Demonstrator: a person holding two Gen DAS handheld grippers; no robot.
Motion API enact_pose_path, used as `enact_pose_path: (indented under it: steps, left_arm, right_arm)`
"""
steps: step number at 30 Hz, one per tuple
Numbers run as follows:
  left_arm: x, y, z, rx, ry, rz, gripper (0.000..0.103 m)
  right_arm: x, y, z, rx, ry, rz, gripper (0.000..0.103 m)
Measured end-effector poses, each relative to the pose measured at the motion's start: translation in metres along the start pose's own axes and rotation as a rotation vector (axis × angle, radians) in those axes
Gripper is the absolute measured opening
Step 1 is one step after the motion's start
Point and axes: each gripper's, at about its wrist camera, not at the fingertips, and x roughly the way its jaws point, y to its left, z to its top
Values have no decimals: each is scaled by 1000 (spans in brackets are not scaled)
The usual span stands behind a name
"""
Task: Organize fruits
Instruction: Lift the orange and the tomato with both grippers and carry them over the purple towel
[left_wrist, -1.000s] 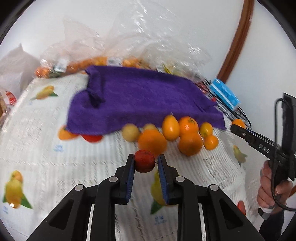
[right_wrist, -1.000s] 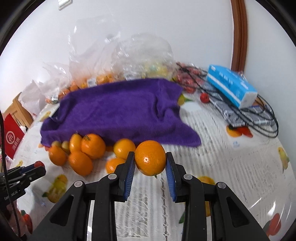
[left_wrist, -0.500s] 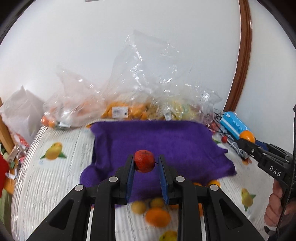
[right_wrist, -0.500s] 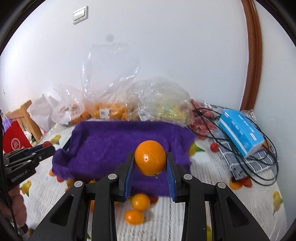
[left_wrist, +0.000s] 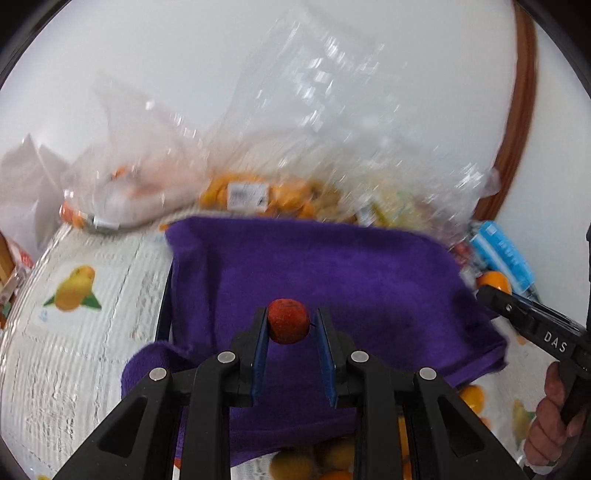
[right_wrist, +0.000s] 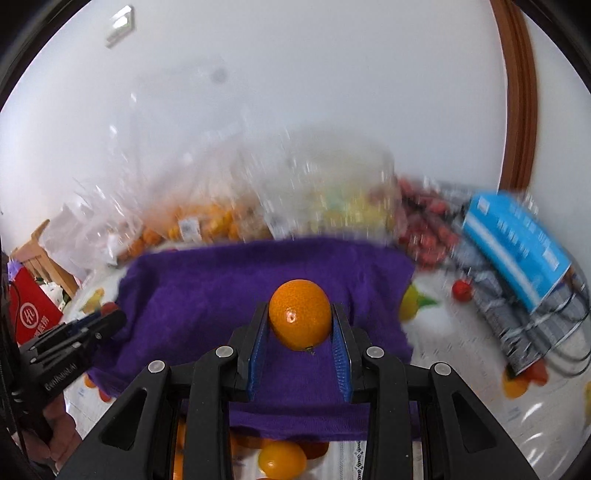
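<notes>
Your left gripper (left_wrist: 289, 326) grips the small red fruit (left_wrist: 288, 321), your right gripper (right_wrist: 300, 326) the orange (right_wrist: 300, 314); lower both gently onto the purple towel (left_wrist: 332, 273), well apart.

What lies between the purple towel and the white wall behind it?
Clear plastic bags of fruit are piled between the purple towel and the wall; the right wrist view shows them too.

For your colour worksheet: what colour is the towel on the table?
Purple towel; clearest in the right wrist view.
</notes>
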Motion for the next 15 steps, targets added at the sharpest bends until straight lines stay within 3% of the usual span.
enact_pose_path:
  steps: [3,15]
  left_arm:
    - [8,2,-3,-8,8,16,24]
    - [14,5,-5,-18,-10,24,24]
  right_arm:
    - [17,-6,-8,-3,57,-5,32]
    - [30,-12,-16,-4,77,-8,32]
